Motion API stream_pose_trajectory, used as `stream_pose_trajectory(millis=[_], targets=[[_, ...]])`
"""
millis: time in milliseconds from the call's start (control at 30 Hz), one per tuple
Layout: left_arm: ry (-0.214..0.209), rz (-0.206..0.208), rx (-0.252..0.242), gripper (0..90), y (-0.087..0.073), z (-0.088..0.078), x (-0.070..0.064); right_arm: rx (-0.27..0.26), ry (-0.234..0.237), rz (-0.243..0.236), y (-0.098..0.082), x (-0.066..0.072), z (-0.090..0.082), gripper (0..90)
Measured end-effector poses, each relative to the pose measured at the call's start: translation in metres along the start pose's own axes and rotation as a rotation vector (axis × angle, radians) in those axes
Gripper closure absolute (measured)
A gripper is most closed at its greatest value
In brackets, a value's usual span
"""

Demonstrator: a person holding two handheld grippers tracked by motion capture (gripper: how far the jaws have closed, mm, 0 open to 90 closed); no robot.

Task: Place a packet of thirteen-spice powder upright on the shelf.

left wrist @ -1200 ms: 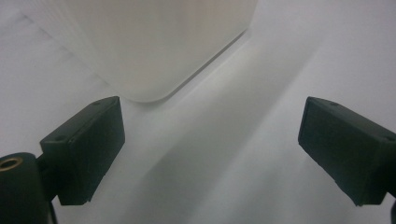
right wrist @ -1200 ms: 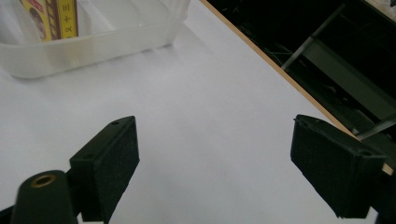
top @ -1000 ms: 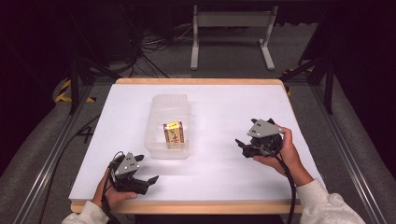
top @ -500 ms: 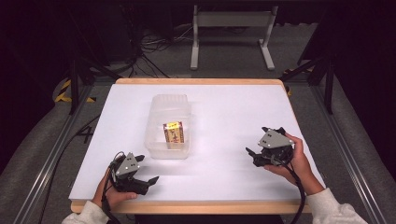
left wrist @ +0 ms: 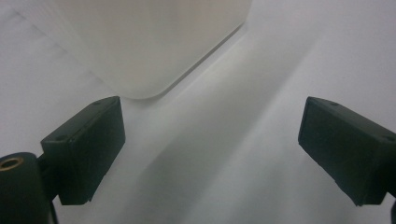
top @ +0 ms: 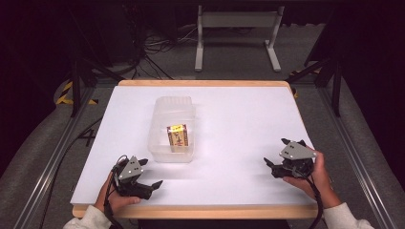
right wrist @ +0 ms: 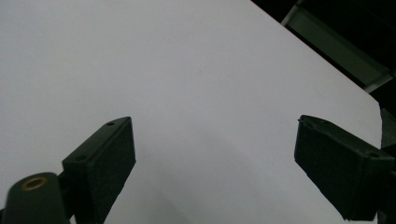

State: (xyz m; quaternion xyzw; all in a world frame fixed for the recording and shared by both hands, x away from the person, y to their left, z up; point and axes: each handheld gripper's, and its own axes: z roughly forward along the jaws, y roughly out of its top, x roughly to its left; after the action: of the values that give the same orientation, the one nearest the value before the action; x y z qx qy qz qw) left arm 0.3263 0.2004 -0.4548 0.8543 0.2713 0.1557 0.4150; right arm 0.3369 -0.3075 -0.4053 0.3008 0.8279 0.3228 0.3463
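Observation:
A clear plastic container (top: 162, 109) stands left of the table's middle, with a small yellow and brown box (top: 177, 137) inside it. My left gripper (top: 150, 173) rests near the front edge, just in front of the container, open and holding nothing. In the left gripper view a rounded corner of the container (left wrist: 154, 46) lies just ahead of the open left gripper (left wrist: 210, 154). My right gripper (top: 276, 151) sits near the front right of the table, open and empty, with its jaws turned left. In the right gripper view the wide-open right gripper (right wrist: 215, 163) looks over bare white tabletop.
The white table (top: 239, 119) has a wooden rim. The white table (right wrist: 187, 70) ends at a far edge with dark floor and a metal rail (right wrist: 336, 37) beyond. Behind the table stands a grey frame (top: 239, 33), and cables lie on the floor.
My right gripper has drawn back toward the table's near right corner, away from the container. The left gripper has stayed where it was.

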Motion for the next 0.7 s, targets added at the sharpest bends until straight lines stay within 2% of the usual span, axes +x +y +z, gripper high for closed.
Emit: stream_pose_trajectory(millis=[200,233,300,333,433,500,600,700], targets=[[0.0,0.0,0.001,7.9,0.0,0.0,0.0,0.007,-0.022,0.022,-0.023,-0.005,-0.008,12.7],[0.0,-0.002,0.003,7.9,0.0,0.0,0.0,0.013,-0.034,0.042,-0.03,-0.007,-0.01,12.7],[0.0,0.001,0.002,8.0,0.0,0.0,0.0,0.012,-0.037,0.046,-0.032,-0.008,-0.011,12.7],[0.001,0.001,0.003,8.0,0.0,0.0,0.0,0.013,-0.053,0.06,-0.039,-0.01,-0.014,12.6],[0.0,0.0,0.002,8.0,0.0,0.0,0.0,0.007,-0.053,0.081,-0.045,-0.012,-0.017,12.5],[0.001,0.004,0.002,8.0,0.0,0.0,0.0,0.013,-0.063,0.119,-0.055,-0.015,-0.021,12.0],[0.0,0.003,0.001,8.0,0.0,0.0,0.0,0.013,-0.077,0.131,-0.06,-0.016,-0.024,12.0],[0.0,0.003,0.0,8.1,0.0,0.0,0.0,0.012,-0.084,0.166,-0.069,-0.018,-0.029,11.6]])
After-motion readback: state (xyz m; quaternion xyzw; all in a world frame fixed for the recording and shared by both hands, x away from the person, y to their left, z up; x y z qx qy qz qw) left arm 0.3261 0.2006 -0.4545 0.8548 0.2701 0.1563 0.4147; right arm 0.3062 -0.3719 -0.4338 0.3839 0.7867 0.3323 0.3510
